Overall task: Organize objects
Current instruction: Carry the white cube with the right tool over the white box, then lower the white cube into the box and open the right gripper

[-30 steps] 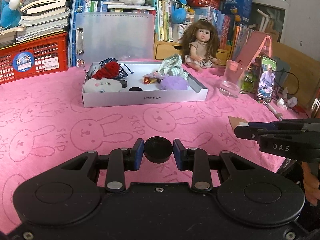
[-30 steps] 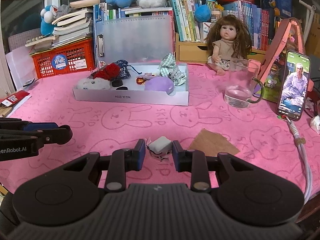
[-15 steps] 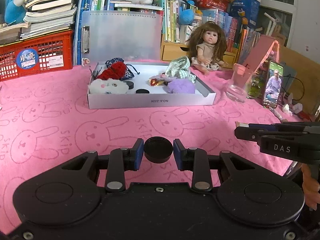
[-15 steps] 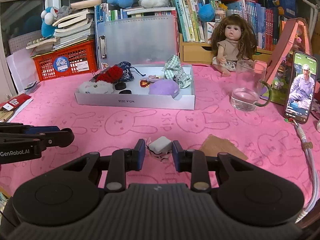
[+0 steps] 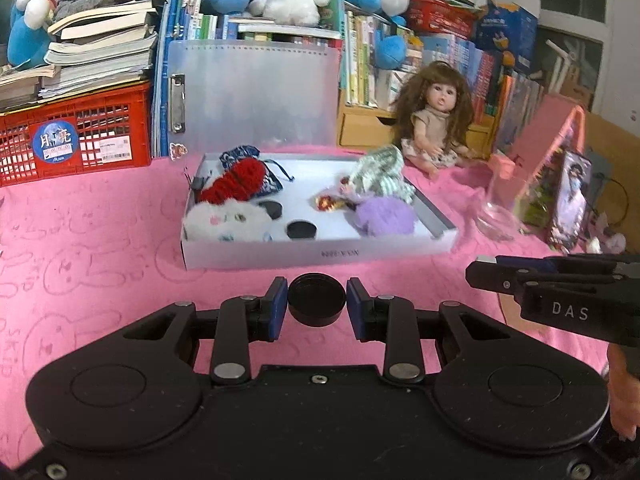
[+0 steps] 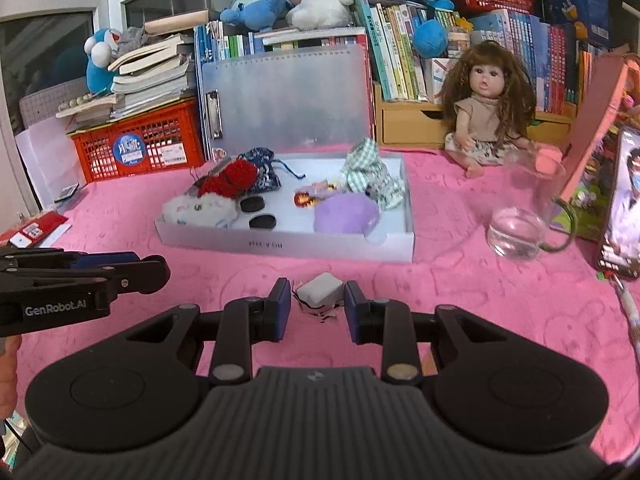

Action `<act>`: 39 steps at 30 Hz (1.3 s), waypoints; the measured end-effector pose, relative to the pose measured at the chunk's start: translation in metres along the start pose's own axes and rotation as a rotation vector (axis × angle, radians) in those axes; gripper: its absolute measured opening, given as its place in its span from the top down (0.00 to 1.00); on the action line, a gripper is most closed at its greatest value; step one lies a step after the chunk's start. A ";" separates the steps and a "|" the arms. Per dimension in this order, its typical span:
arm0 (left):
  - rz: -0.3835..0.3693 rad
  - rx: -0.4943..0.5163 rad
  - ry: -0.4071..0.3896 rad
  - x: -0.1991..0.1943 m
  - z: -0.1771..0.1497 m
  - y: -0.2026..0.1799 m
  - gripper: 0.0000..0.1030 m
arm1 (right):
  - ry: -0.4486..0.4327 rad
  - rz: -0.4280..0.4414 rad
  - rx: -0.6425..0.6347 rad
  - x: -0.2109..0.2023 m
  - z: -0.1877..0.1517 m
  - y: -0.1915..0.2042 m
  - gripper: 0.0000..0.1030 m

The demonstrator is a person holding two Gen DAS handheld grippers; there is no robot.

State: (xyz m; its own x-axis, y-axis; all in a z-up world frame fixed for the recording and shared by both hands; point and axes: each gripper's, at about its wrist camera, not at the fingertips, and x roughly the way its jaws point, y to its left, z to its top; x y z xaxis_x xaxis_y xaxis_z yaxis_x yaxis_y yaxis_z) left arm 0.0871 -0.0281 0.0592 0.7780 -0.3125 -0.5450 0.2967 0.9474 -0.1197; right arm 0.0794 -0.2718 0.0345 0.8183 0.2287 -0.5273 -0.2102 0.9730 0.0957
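Black and round, a cap [image 5: 316,299] sits clamped between the blue pads [image 5: 277,309] of the left gripper [image 5: 316,306], held above the pink cloth [image 5: 100,232] just short of the white tray [image 5: 320,256]; the right gripper [image 6: 317,306] pinches a small grey block [image 6: 321,289] in the same way, with dark frayed bits hanging under it, and only the right wrist view shows this block.

Inside the tray lie two more black caps [image 5: 302,230], a white plush [image 5: 226,220], a red knit piece [image 5: 236,182], a purple plush [image 5: 384,216], a checked cloth [image 5: 380,174] and a shiny wrapper [image 5: 329,202]; a grey folder [image 5: 252,96] stands upright behind it.

In the left wrist view the right gripper enters from the right edge as a dark bar marked DAS; in the right wrist view the left gripper enters from the left edge, marked GenRobot.AI.

Right of the tray stands a glass [image 6: 520,224], clear in the right wrist view and blurred in the left; a doll [image 6: 486,112] sits behind it near the books [image 6: 400,52]; a phone [image 6: 622,204] leans at the far right; a red crate [image 5: 76,136] is at the left.
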 end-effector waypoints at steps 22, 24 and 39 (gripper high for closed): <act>0.074 -0.087 -0.012 0.097 0.066 0.030 0.71 | 0.011 0.050 0.098 0.085 0.066 -0.016 0.67; 0.073 -0.095 -0.009 0.106 0.068 0.032 0.71 | 0.022 0.069 0.121 0.094 0.068 -0.020 0.67; 0.091 -0.070 0.007 0.148 0.061 0.035 0.70 | 0.087 0.118 0.173 0.140 0.071 -0.020 0.67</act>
State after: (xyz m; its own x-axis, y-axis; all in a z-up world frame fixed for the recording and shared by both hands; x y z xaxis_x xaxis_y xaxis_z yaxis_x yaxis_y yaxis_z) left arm 0.2467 -0.0453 0.0244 0.7962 -0.2245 -0.5619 0.1851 0.9745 -0.1270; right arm 0.2364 -0.2568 0.0190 0.7428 0.3448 -0.5739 -0.2004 0.9324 0.3008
